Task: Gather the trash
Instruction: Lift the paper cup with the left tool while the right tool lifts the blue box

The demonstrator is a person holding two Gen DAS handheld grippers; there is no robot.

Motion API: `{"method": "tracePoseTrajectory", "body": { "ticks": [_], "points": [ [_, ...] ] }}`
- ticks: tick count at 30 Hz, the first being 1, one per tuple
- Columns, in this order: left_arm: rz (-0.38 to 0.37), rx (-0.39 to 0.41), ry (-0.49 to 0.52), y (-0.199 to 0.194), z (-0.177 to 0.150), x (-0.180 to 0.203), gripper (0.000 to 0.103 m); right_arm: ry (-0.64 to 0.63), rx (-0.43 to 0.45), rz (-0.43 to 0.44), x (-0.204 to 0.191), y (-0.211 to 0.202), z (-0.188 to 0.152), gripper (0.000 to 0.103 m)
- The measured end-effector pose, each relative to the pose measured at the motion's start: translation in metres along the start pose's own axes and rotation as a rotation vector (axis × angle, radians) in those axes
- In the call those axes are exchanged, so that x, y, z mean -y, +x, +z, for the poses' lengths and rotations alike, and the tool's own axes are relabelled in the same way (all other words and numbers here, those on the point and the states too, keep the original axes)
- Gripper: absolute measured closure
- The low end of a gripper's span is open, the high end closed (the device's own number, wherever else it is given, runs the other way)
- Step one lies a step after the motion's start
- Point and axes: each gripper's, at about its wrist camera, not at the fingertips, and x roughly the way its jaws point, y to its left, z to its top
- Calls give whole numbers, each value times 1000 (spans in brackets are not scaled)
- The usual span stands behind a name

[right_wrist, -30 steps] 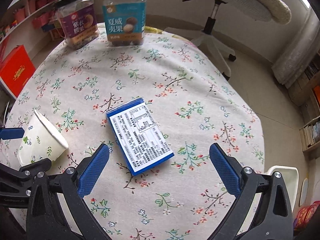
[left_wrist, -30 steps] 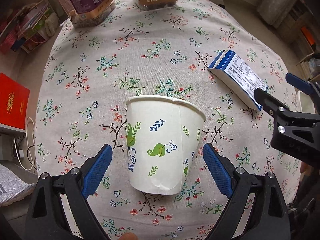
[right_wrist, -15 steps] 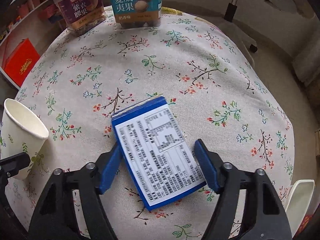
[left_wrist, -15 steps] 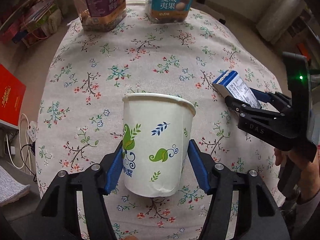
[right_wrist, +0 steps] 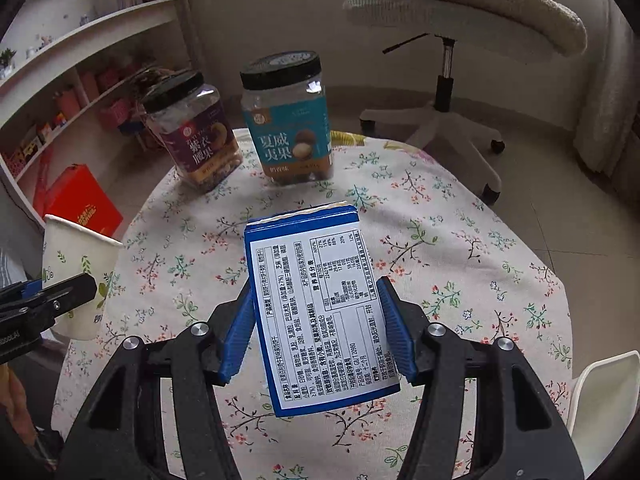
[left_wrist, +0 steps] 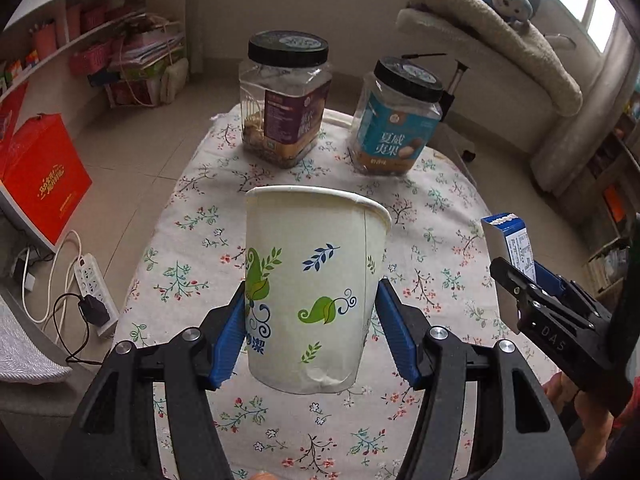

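My left gripper [left_wrist: 310, 332] is shut on a white paper cup [left_wrist: 312, 280] with green leaf print and holds it upright above the floral tablecloth [left_wrist: 192, 240]. My right gripper [right_wrist: 316, 332] is shut on a blue carton [right_wrist: 316, 312] with a white printed label, lifted off the table. The cup also shows at the left edge of the right wrist view [right_wrist: 76, 276]. The carton shows at the right of the left wrist view [left_wrist: 510, 240], held in the right gripper there.
Two black-lidded snack jars stand at the table's far edge, a purple-labelled one [left_wrist: 286, 100] and a teal-labelled one [left_wrist: 398, 120]. A white bin [right_wrist: 604, 404] stands at the table's right. A red box [left_wrist: 40, 176] and a power strip [left_wrist: 96, 284] lie on the floor left.
Both grippers closed on their objects, then lifted them off the table. The cup and the carton now hang above the cloth, and both cameras tilted up toward the room.
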Motion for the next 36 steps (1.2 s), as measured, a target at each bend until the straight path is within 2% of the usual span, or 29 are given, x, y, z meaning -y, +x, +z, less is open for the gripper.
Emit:
{"method": "tracePoseTrajectory", "body": {
  "ticks": [7,11,21,27,36],
  "points": [
    [14,133,-61,-20,1,-4,42,31,133,19,-5,-38,8,47],
    [34,202,-87,-30,1,-4,41,40,199,-10,-5,-51,6,47],
    [78,386,-46,-61,-7,29,41,65,288,-48,4,-80,1,47],
    [71,424,-40,-72,-10,46,41,86,323,-63,13,-98,0,47],
    [41,435,-23,-77,-12,74,41,102,360,-86,28,-120,-5,47]
  ]
}}
